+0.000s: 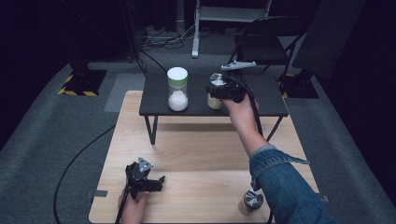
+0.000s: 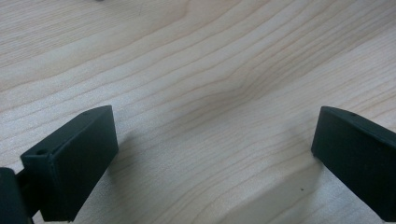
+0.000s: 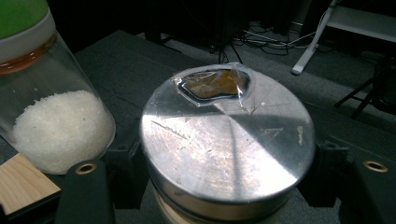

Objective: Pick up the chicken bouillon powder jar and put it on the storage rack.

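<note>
On the small black table (image 1: 266, 100) stands a pale jar with a silver metal lid (image 1: 215, 100), its lid (image 3: 228, 140) scratched and carrying a torn clear patch. My right gripper (image 1: 223, 89) is shut on this jar just under the lid, one black jaw on each side (image 3: 229, 189). To the jar's left is a glass jar of white grains (image 1: 178, 89) with a green and white cap (image 3: 51, 116). My left gripper (image 1: 158, 182) rests low on the wooden table (image 1: 201, 154) at the front left, open, with bare wood between its jaws (image 2: 215, 154).
A second silver-lidded jar (image 1: 252, 200) sits at the wooden table's front right edge, beside the person's denim sleeve (image 1: 285, 186). A black folding chair (image 1: 268, 44) and cables (image 1: 163, 37) lie beyond the black table. A cable (image 1: 79, 158) trails across the grey carpet on the left.
</note>
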